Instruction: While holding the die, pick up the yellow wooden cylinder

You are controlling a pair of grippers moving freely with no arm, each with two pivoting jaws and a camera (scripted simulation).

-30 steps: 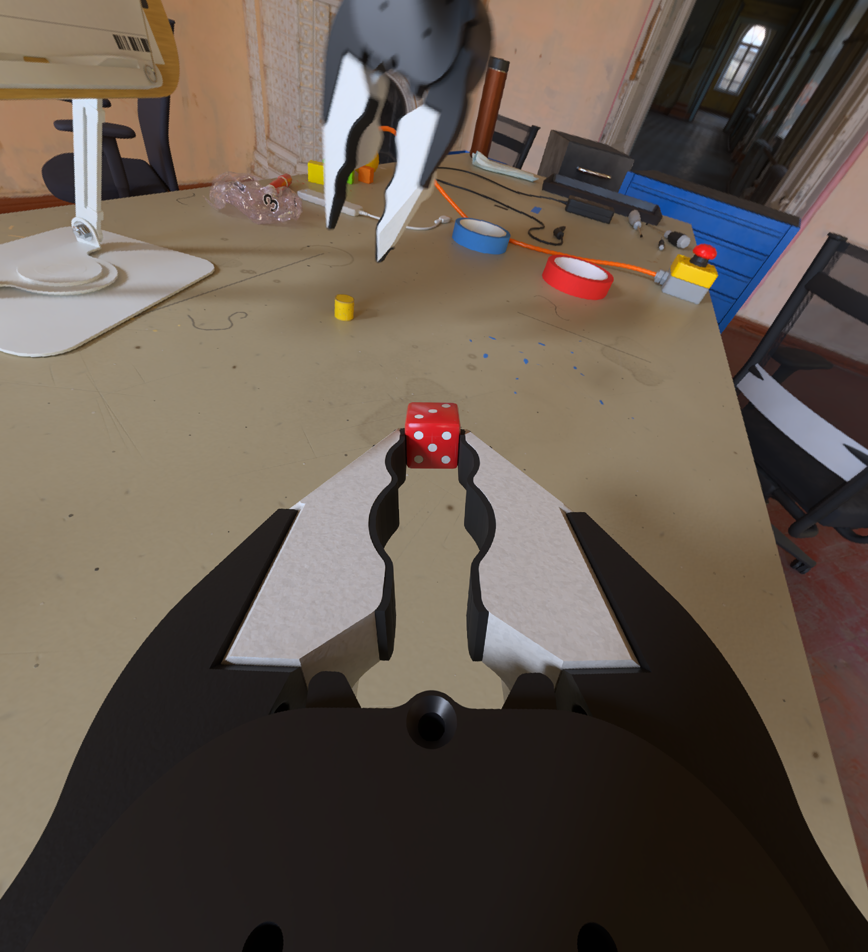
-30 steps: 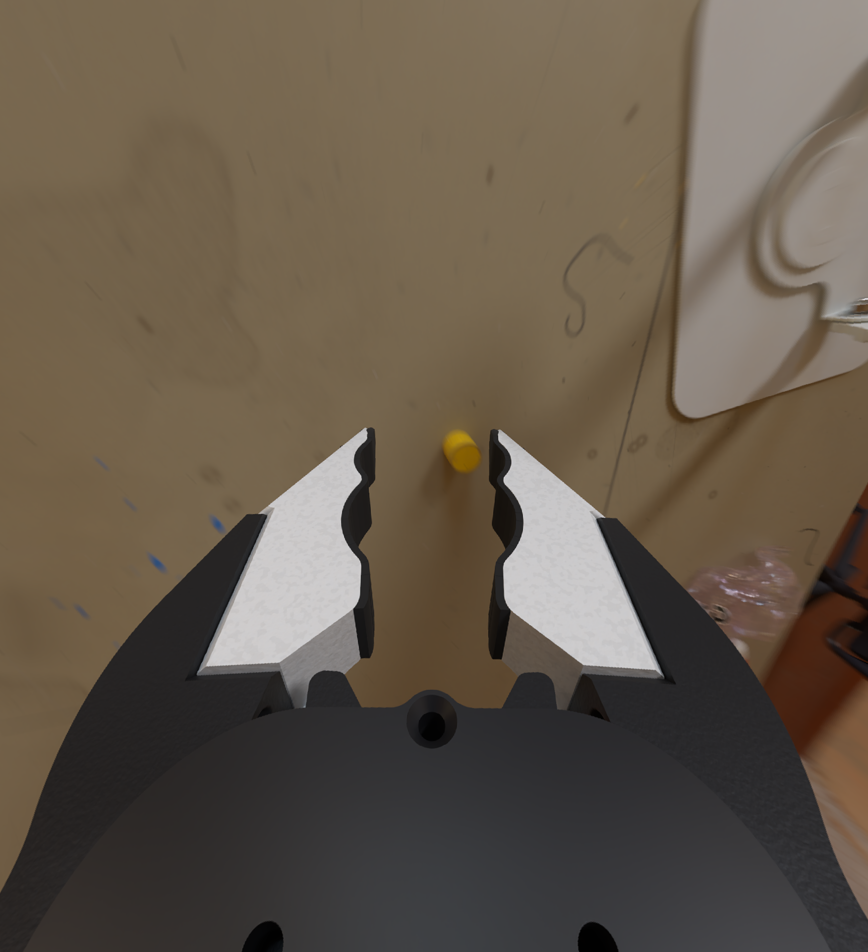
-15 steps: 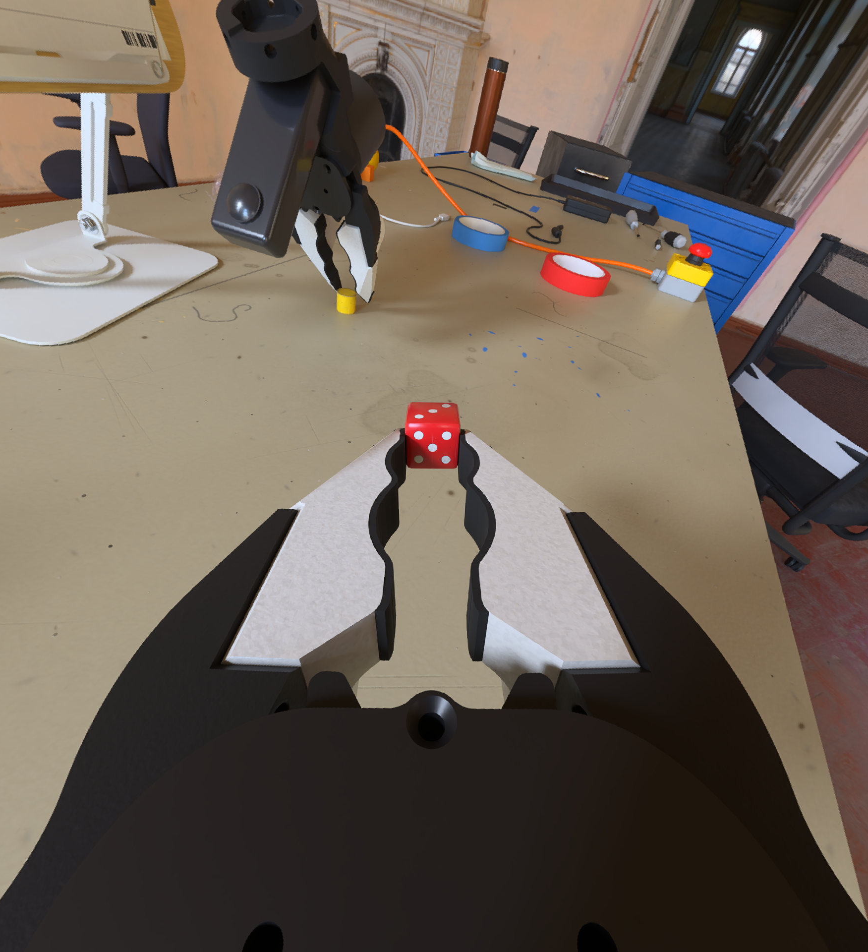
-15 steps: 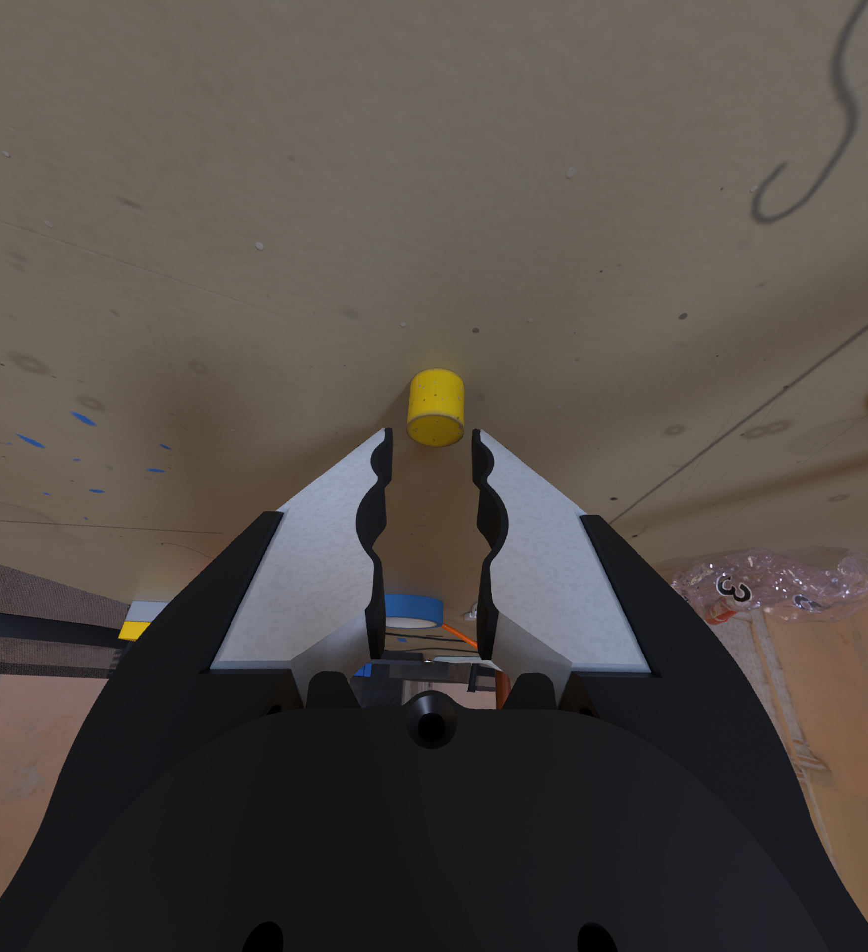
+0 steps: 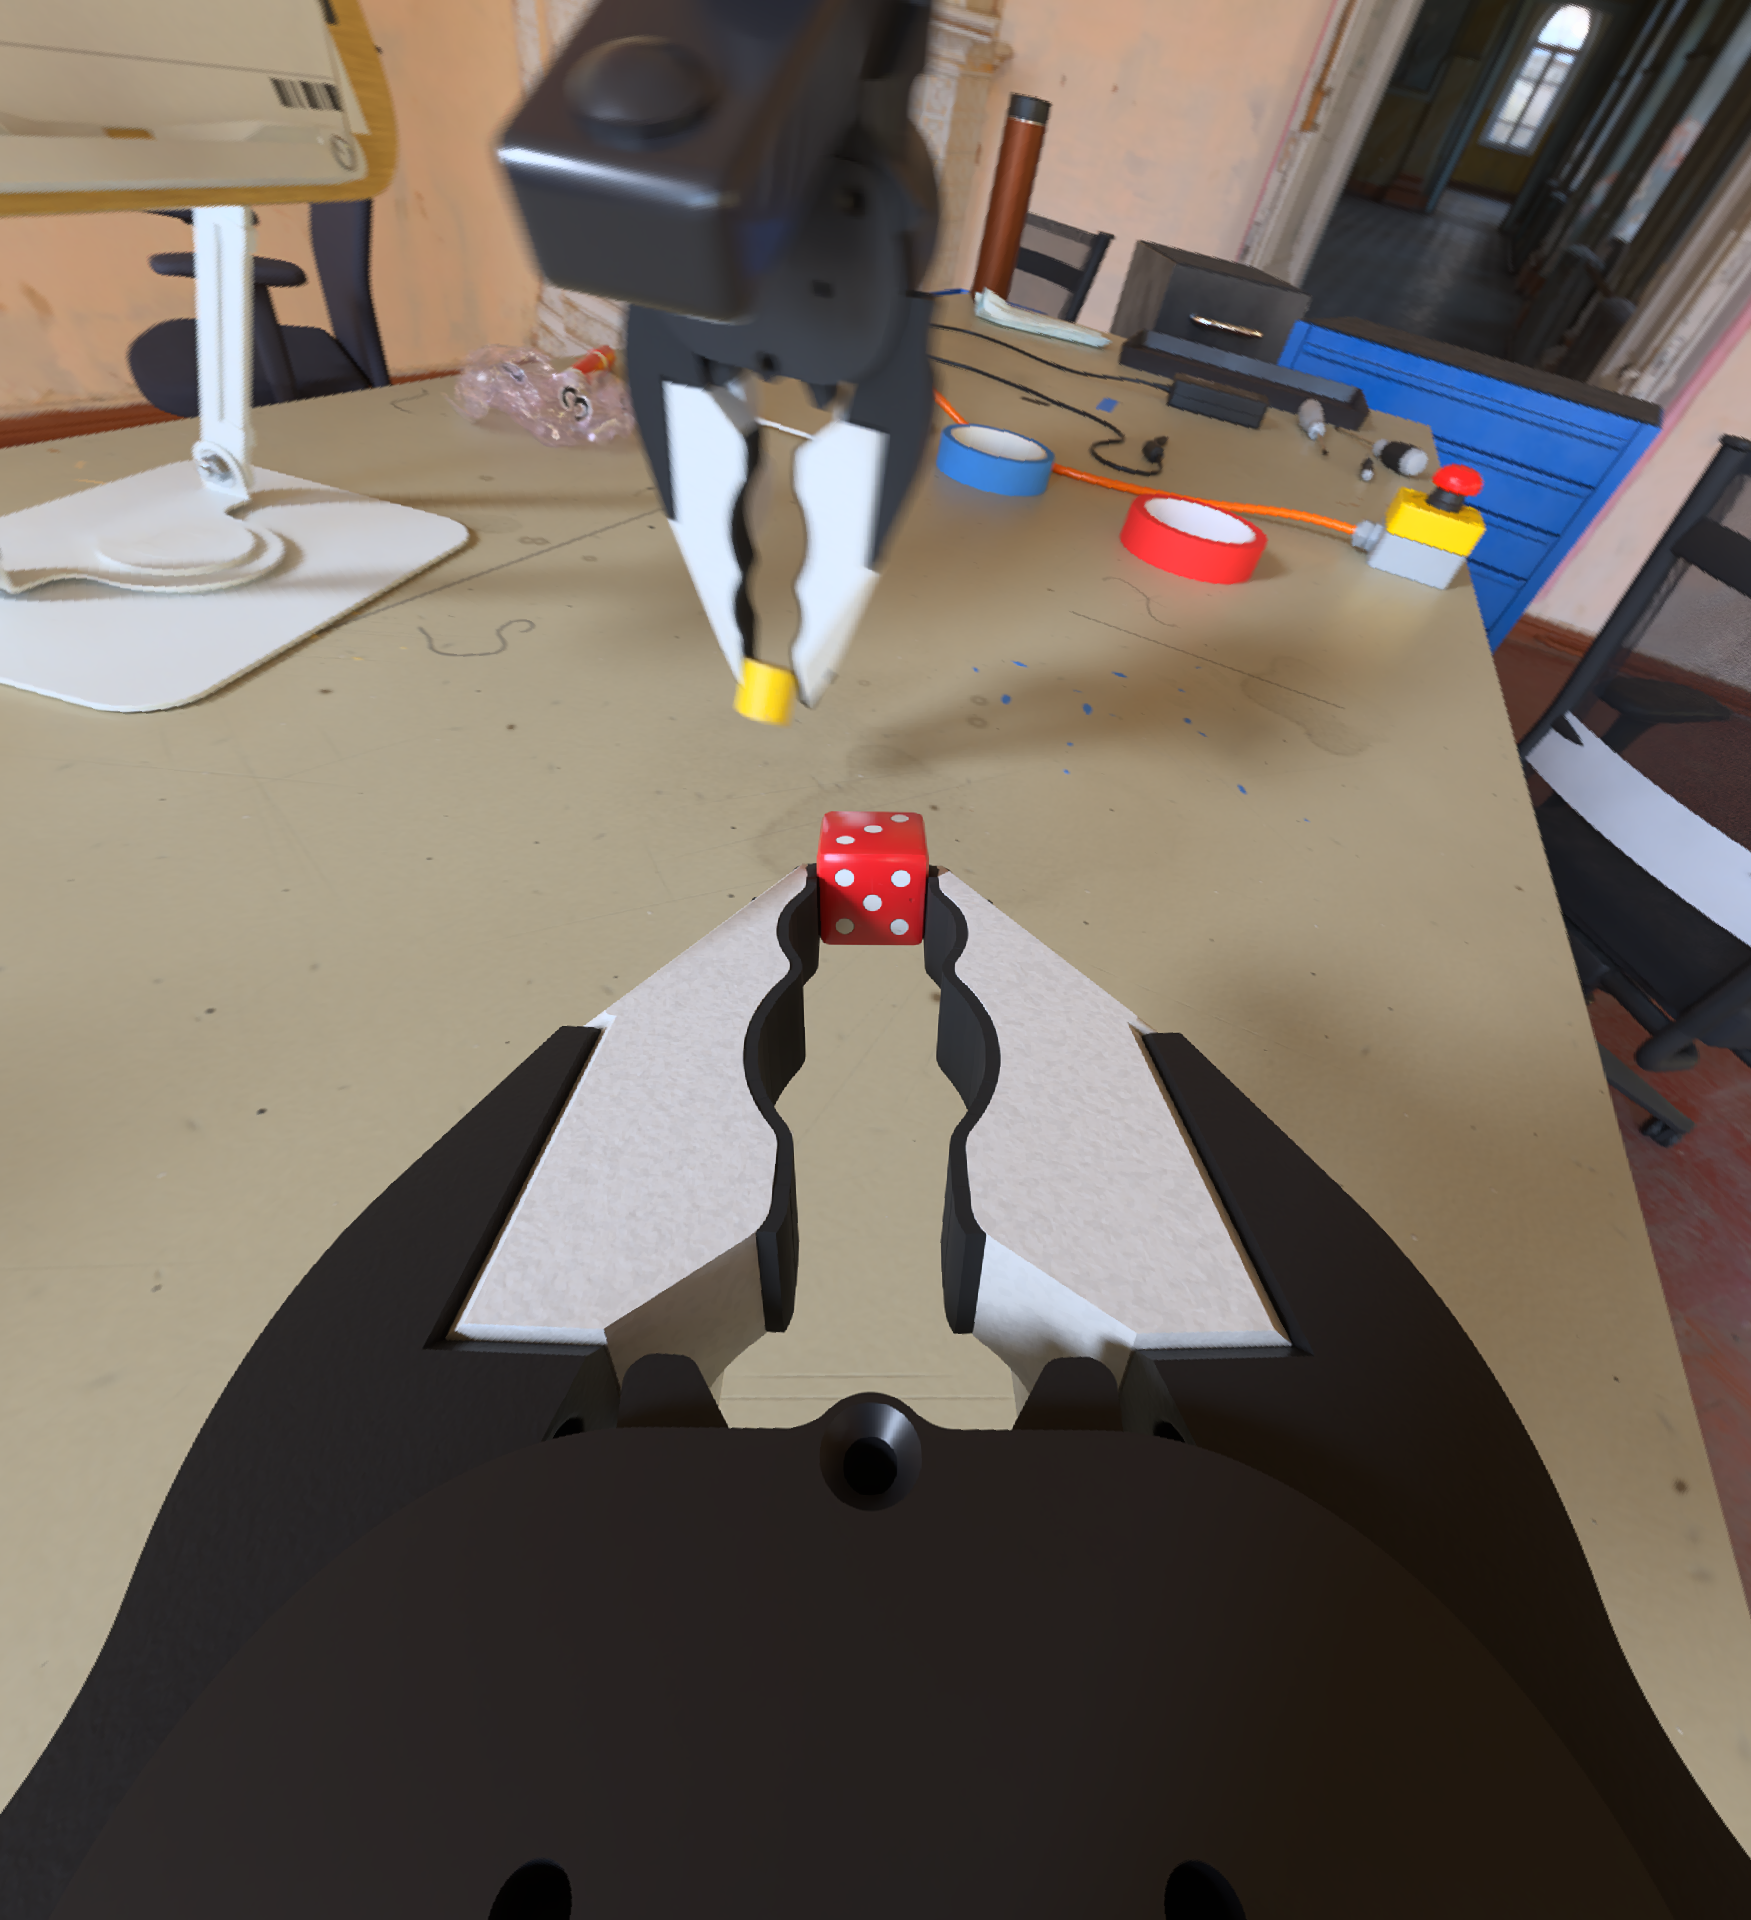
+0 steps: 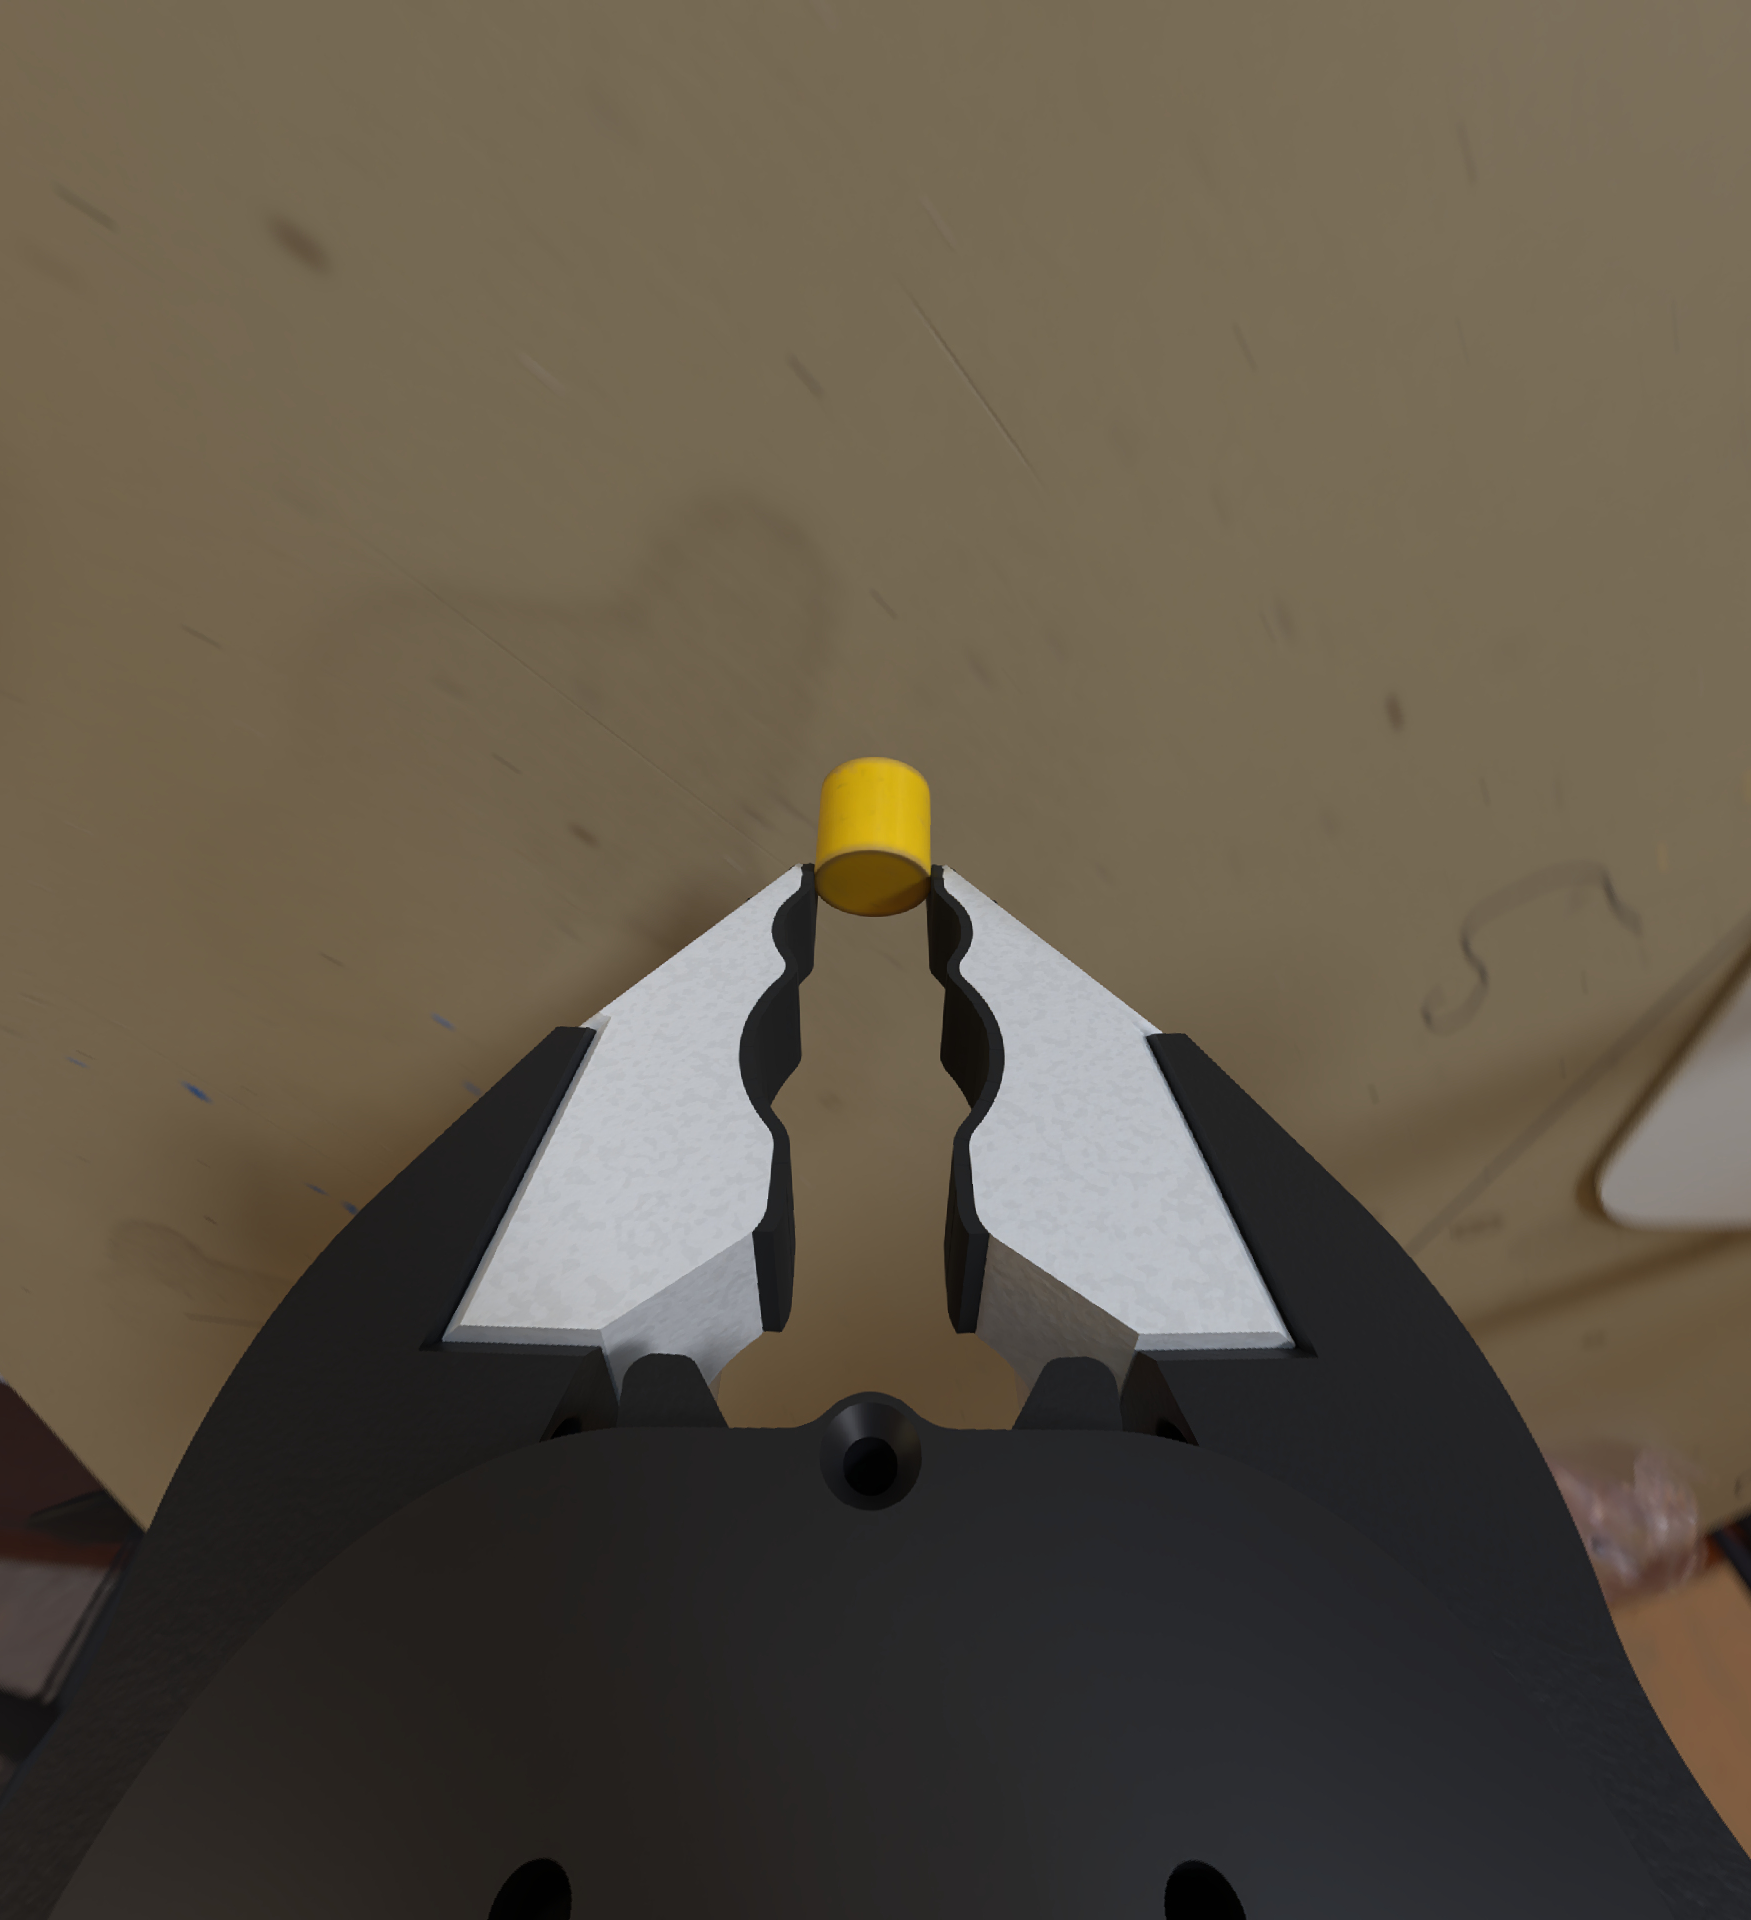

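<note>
My left gripper [image 5: 871,894] is shut on a red die [image 5: 871,878] with white dots, held at its fingertips above the tan table [image 5: 227,987]. My right gripper [image 6: 871,883] is shut on the yellow wooden cylinder [image 6: 871,836], held at the fingertips above the table. In the left wrist view the right gripper [image 5: 772,681] hangs pointing down, ahead of the die, with the cylinder [image 5: 764,691] clear of the table surface.
A white stand base [image 5: 154,582] sits at the left. Blue tape [image 5: 993,459], red tape [image 5: 1193,538], an orange cable, a yellow button box [image 5: 1427,530] and crumpled plastic [image 5: 538,395] lie at the back. A black chair [image 5: 1702,831] stands beyond the right table edge.
My right gripper came down over the cylinder, shut on it, and has lifted it off the table towards the die. My left gripper kept holding the die.
</note>
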